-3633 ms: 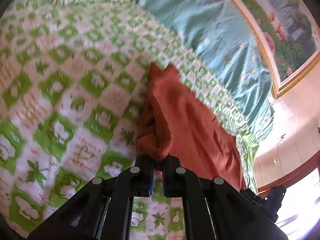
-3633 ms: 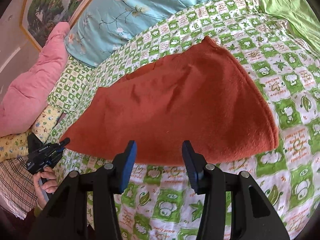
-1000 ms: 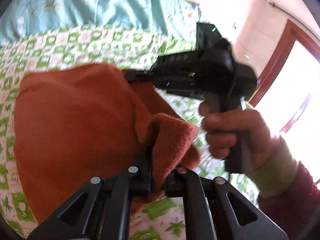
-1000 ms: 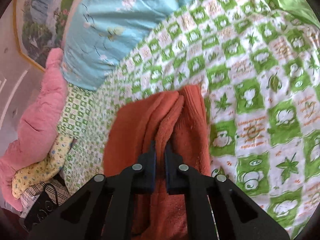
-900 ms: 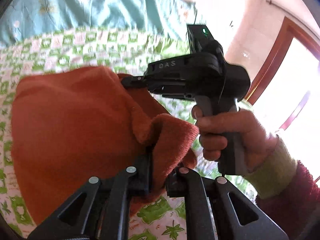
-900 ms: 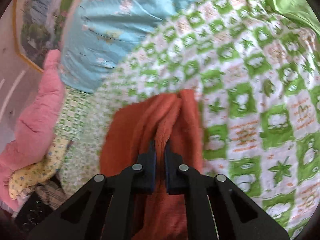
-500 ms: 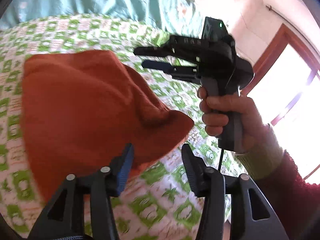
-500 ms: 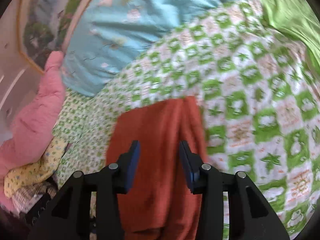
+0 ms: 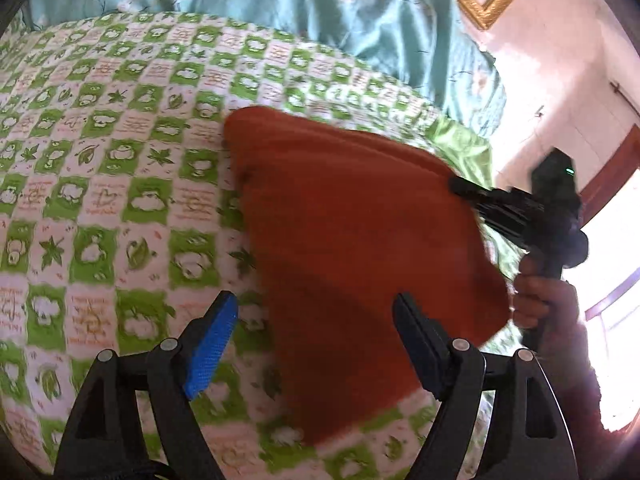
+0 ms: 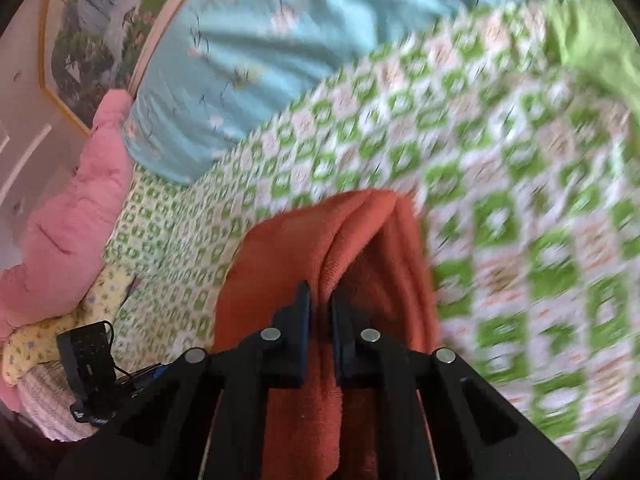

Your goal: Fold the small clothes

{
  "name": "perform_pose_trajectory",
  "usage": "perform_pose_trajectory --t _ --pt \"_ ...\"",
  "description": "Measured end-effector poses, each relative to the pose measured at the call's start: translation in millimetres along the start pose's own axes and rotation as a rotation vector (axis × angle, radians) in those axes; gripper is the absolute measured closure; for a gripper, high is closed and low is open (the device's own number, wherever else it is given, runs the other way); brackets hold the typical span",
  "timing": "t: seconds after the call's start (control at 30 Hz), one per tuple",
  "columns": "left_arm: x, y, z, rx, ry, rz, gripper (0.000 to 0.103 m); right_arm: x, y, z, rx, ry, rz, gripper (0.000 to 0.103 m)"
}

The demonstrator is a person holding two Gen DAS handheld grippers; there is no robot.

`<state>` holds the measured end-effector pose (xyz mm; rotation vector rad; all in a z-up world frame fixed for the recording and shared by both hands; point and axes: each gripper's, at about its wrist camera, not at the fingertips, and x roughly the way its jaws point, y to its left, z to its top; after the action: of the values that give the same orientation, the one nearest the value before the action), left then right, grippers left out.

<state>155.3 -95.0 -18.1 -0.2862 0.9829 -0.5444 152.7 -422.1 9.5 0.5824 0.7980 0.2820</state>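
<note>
Currently the orange-red cloth (image 9: 352,232) is spread on the bed's green-checked quilt (image 9: 100,160), partly folded, with one end bunched. The right claw (image 10: 320,308) is clamped on a doubled ridge of that cloth (image 10: 320,280), its jaws nearly together with fabric pinched between them. The left claw (image 9: 316,328) is held wide apart over the near edge of the cloth, gripping nothing; its blue pad (image 9: 210,344) is seen over the quilt just beside the cloth's edge.

A further fold appears to be in hand. It would be done well if the pinched layers were kept together and carried low across the cloth, so that no slack is dragged into wrinkles. The free corner opposite should be taken by the left claw, both layers being caught at once, and the two edges laid down in line. Care is advised that the quilt itself is not pinched, since it lies directly beneath the cloth.
</note>
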Motion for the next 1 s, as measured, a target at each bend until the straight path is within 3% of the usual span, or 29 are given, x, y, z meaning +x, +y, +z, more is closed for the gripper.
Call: perform_pose_trajectory --t 0.07,0.17,0.3,0.33,0.4,0.43,0.47,0.6,0.67,0.7,0.73,0.77,0.87,1.0 --pt "17 11 5 -0.036 0.035 -0.015 0.022 5 -11 -1 0.003 0.025 -0.07 0.093" --pt "43 19 11 -0.084 0.094 -0.052 0.022 31 -27 -14 0.014 0.115 -0.109 0.093" --pt "71 23 14 -0.102 0.141 -0.06 0.022 27 -31 -21 0.038 0.086 -0.103 0.087" --pt "73 22 15 -0.093 0.136 -0.057 0.022 21 -30 -21 0.051 0.077 -0.099 0.081" --pt "75 17 18 -0.069 0.128 -0.055 0.022 8 -23 -24 0.047 0.054 -0.105 0.053" --pt "79 15 21 -0.066 0.13 -0.058 0.023 6 -22 -24 0.04 0.055 -0.116 0.026" --pt "82 14 23 -0.067 0.129 -0.066 0.025 5 -19 -26 0.026 0.061 -0.135 0.019" --pt "94 10 27 -0.073 0.125 -0.088 0.047 23 -24 -39 0.025 0.15 -0.156 0.023" --pt "93 10 25 -0.064 0.112 -0.091 0.066 33 -27 -46 0.053 0.174 -0.133 0.025" --pt "89 9 25 -0.05 0.1 -0.098 0.068 34 -24 -48 0.046 0.172 -0.127 0.029" --pt "85 7 24 -0.038 0.088 -0.097 0.072 37 -20 -49 0.048 0.194 -0.094 0.055" --pt "81 6 23 -0.033 0.079 -0.092 0.075 39 -18 -50 0.075 0.21 -0.045 0.068" --pt "58 5 24 -0.034 0.041 -0.115 0.077 36 1 -51 0.037 0.2 -0.057 0.075" --pt "8 16 23 -0.04 -0.039 -0.105 0.077 35 29 -53 0.02 0.182 0.025 0.077"
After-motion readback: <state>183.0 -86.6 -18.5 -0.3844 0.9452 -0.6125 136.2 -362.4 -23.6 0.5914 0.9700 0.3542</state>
